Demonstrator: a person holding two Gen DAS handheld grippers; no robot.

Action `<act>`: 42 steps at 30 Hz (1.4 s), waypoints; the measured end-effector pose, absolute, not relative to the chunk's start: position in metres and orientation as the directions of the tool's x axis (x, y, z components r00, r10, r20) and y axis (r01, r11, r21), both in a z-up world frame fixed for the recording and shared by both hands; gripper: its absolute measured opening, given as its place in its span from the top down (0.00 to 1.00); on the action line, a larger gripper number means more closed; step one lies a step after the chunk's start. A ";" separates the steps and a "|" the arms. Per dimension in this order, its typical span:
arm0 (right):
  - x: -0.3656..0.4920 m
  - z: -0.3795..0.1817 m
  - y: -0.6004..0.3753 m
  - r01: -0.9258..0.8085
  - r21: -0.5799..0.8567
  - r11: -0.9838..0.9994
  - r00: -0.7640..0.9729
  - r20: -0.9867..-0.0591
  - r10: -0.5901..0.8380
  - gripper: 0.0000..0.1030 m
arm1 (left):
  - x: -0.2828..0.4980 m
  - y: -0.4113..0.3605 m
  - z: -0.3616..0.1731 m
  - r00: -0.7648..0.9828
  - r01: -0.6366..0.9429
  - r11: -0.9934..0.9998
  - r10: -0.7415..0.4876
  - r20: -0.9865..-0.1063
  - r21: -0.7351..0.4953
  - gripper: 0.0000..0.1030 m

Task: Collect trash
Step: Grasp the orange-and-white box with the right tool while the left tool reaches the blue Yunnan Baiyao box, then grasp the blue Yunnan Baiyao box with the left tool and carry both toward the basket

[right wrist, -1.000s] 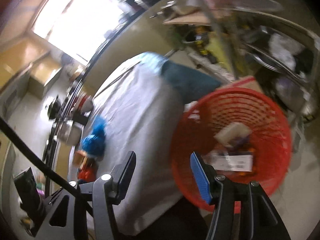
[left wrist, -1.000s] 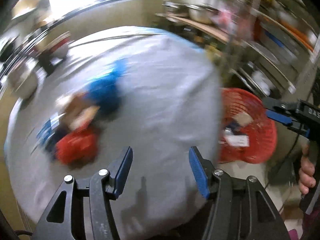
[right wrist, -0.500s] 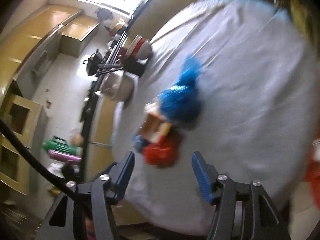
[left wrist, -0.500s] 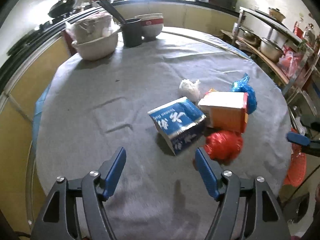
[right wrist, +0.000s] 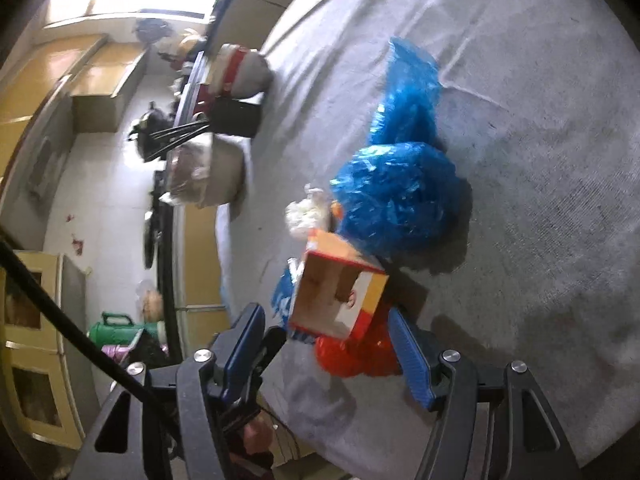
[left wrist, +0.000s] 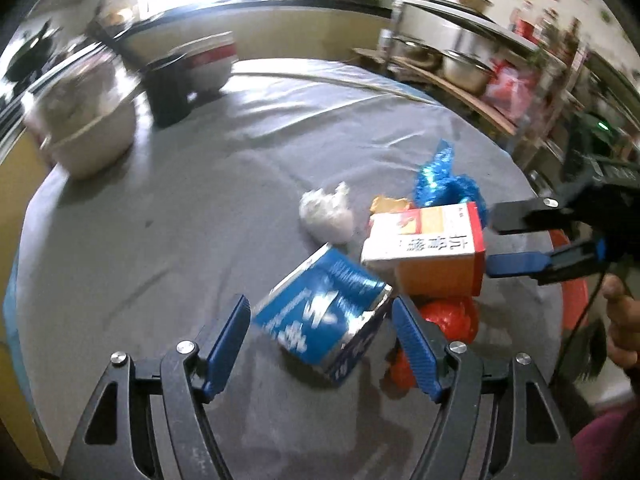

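On the grey tablecloth (left wrist: 168, 208), the trash is piled around the orange box (left wrist: 432, 252): a blue carton (left wrist: 324, 320) in front, a red bag (left wrist: 452, 316) beneath, a blue bag (right wrist: 396, 196) behind. The left gripper (left wrist: 320, 340) is held open around the blue carton without contact. The right gripper (right wrist: 328, 344) is held open at the orange box and red bag, its pads clear of both.

A grey cloth (left wrist: 168, 216) covers the round table. Near its far edge stand a white bowl (left wrist: 92, 132), a black cup (left wrist: 168, 96) and a red-banded bowl (left wrist: 212, 64). Metal pots (left wrist: 464, 68) occupy a shelf.
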State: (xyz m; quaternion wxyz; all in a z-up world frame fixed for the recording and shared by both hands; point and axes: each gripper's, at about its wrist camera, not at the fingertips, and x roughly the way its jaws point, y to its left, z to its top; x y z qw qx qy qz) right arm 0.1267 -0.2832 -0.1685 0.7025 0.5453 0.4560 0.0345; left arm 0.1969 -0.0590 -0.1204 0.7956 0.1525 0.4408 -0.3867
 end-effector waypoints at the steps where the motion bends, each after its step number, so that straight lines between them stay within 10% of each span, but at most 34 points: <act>1: 0.127 -0.171 -0.285 0.456 0.802 0.385 0.584 -0.596 0.550 0.34 | 0.197 -0.061 -0.120 0.301 0.769 0.633 -0.487 -0.820 -0.094 0.28; 13: 0.145 -0.170 -0.271 0.442 0.762 0.473 0.577 -0.645 0.501 0.52 | 0.209 -0.063 -0.140 0.218 0.817 0.559 -0.528 -0.821 -0.143 0.29; 20: 0.120 -0.146 -0.271 0.364 0.742 0.563 0.603 -0.648 0.465 0.54 | 0.204 -0.052 -0.134 0.254 0.777 0.605 -0.554 -0.793 -0.174 0.57; 22: 0.108 -0.135 -0.270 0.332 0.736 0.590 0.615 -0.643 0.456 0.54 | 0.202 -0.051 -0.131 0.260 0.765 0.617 -0.557 -0.789 -0.183 0.79; 26: 0.085 -0.122 -0.272 0.302 0.716 0.629 0.632 -0.645 0.430 0.54 | 0.193 -0.051 -0.127 0.324 0.749 0.651 -0.520 -0.790 -0.121 0.79; 31: 0.048 -0.120 -0.285 0.313 0.681 0.662 0.647 -0.663 0.376 0.54 | 0.199 -0.052 -0.118 0.372 0.723 0.684 -0.501 -0.782 -0.094 0.26; 42: -0.006 -0.125 -0.314 0.370 0.658 0.655 0.668 -0.679 0.305 0.54 | 0.208 -0.079 -0.151 0.253 0.736 0.664 -0.454 -0.854 -0.134 0.24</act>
